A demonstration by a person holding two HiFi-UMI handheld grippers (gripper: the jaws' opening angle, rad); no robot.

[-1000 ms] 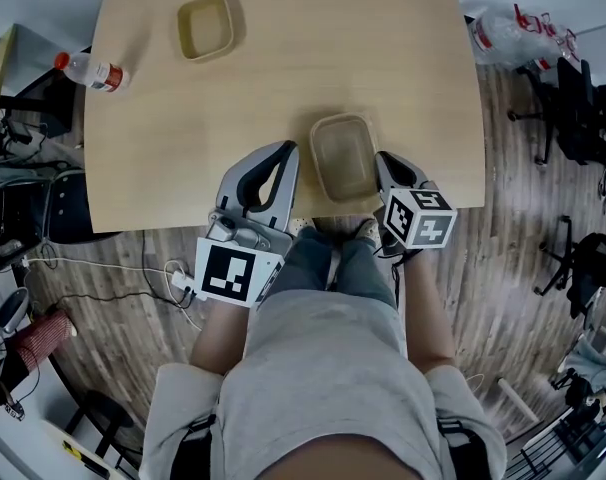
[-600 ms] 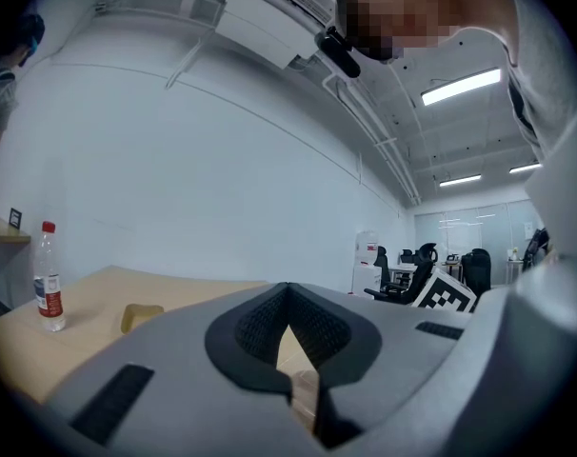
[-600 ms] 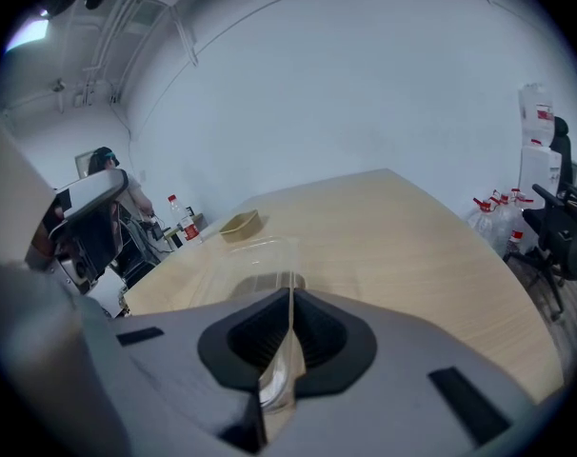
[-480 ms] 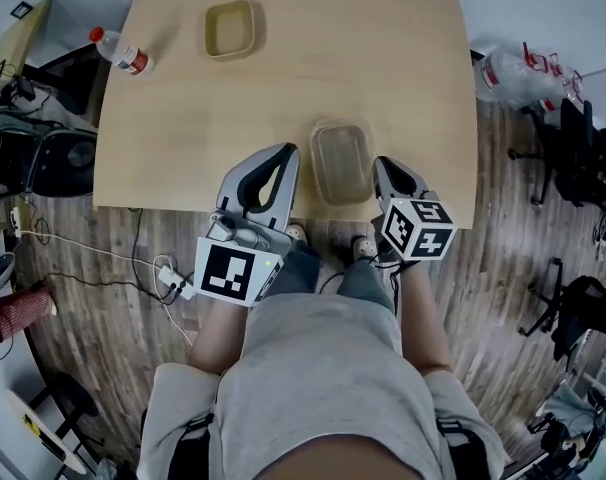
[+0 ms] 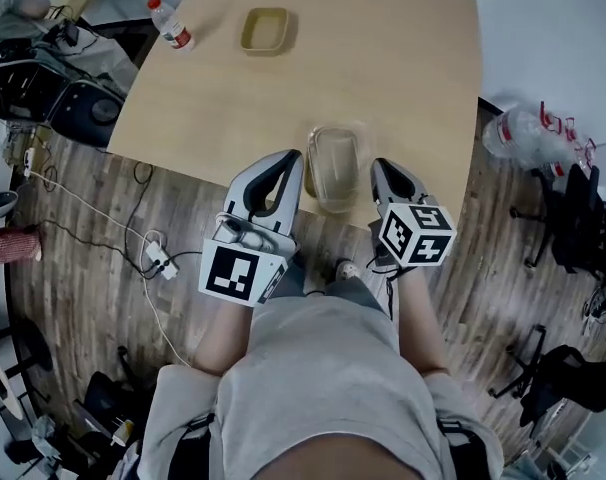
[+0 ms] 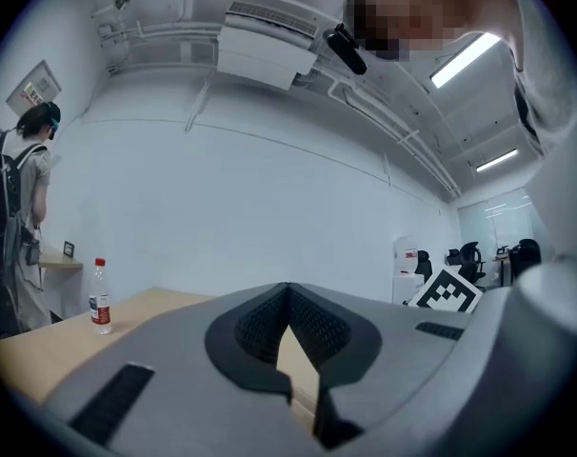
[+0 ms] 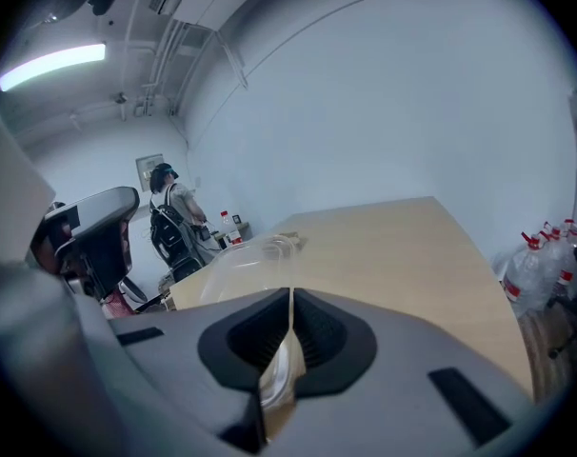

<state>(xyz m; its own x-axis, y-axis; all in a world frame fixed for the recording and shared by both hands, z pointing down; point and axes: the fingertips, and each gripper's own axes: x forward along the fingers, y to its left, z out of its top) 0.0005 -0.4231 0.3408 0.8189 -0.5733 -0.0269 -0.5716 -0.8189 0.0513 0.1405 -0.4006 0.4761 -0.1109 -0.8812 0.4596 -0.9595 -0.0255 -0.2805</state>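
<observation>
A clear plastic container (image 5: 333,166) hangs between my two grippers, over the near edge of the wooden table (image 5: 383,58). My right gripper (image 5: 382,173) is shut on its right rim. In the right gripper view the thin clear rim runs through the shut jaws of the right gripper (image 7: 290,322), and the container (image 7: 241,260) bulges ahead to the left. My left gripper (image 5: 290,158) is shut, its tips close by the container's left side. In the left gripper view only a tan sliver shows in the left gripper (image 6: 288,327), and no container.
A tan tray (image 5: 264,30) and a red-capped water bottle (image 5: 171,25) stand at the table's far end; the bottle (image 6: 100,296) shows again. A person with a backpack (image 7: 174,217) stands beyond the table. Water jugs (image 5: 523,133), office chairs (image 5: 583,228) and floor cables (image 5: 103,238) surround it.
The table has slid up and away in the head view and turned. The clear container stayed between the grippers and now sits at the table's near edge. Both grippers stay shut.
</observation>
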